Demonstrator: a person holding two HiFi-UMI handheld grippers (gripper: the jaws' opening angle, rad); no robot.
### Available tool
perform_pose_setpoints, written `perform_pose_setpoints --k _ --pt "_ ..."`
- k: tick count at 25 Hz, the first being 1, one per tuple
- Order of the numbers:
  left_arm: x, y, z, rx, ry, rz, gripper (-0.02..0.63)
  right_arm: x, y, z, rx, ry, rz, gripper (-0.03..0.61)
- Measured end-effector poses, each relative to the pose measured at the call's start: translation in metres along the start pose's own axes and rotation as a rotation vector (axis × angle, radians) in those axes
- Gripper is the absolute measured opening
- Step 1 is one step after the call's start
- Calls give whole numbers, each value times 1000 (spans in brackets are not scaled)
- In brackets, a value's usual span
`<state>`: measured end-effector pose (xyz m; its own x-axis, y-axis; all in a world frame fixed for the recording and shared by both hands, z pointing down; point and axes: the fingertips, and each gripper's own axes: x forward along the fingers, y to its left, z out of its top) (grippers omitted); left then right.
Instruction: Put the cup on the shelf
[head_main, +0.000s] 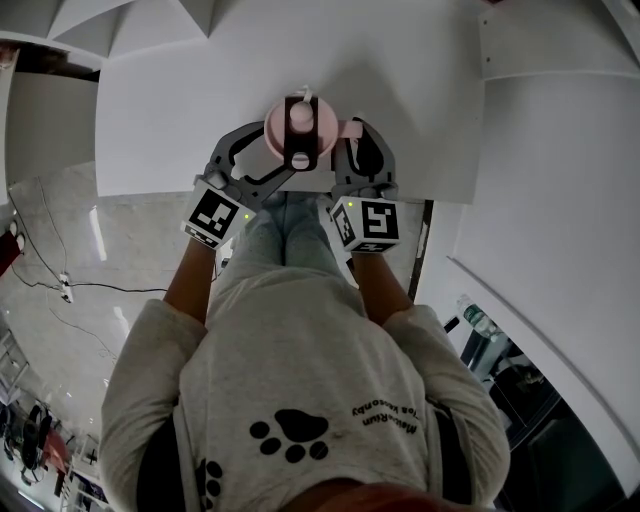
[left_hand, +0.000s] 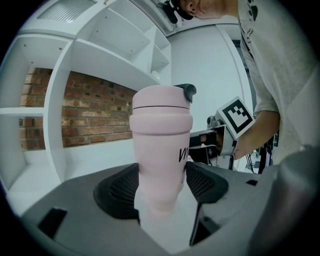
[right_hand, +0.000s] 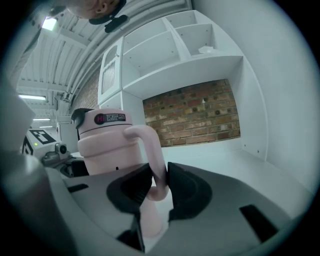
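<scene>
A pink lidded cup (head_main: 300, 125) stands upright on a white surface (head_main: 170, 100), close to its near edge. My left gripper (head_main: 275, 150) comes in from the left and is shut on the cup's body (left_hand: 161, 150), a pad pressing each side. My right gripper (head_main: 348, 140) reaches in from the right, and its jaws straddle the cup's curved handle (right_hand: 156, 160). A thin gap shows beside the handle, so those pads (right_hand: 187, 192) stand open around it. The dark lid cap (left_hand: 186, 91) sits on top of the cup (right_hand: 102, 145).
White shelf compartments (right_hand: 165, 45) rise behind the cup, with a brick wall (right_hand: 192, 115) at the back of the lower bay. A white panel (head_main: 560, 180) stands on the right. Cables (head_main: 60, 285) lie on the floor at the left, and a bottle (head_main: 478, 320) is at the lower right.
</scene>
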<state>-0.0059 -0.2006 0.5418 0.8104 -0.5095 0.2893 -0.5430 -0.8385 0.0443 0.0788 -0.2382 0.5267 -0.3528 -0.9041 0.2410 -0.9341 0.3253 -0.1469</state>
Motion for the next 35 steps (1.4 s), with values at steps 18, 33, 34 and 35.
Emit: perform_pose_setpoints --k 18,33,34,35 --pt "-18 4 63 78 -56 47 299 -7 6 59 66 -115 25 98" --pt "-36 2 133 134 -126 113 298 -19 13 133 26 -238 41 95" --pt "-37 1 136 139 -132 119 298 -21 13 136 23 -248 43 95" --pt "-38 0 140 146 -139 126 298 -22 13 140 20 -260 46 95"
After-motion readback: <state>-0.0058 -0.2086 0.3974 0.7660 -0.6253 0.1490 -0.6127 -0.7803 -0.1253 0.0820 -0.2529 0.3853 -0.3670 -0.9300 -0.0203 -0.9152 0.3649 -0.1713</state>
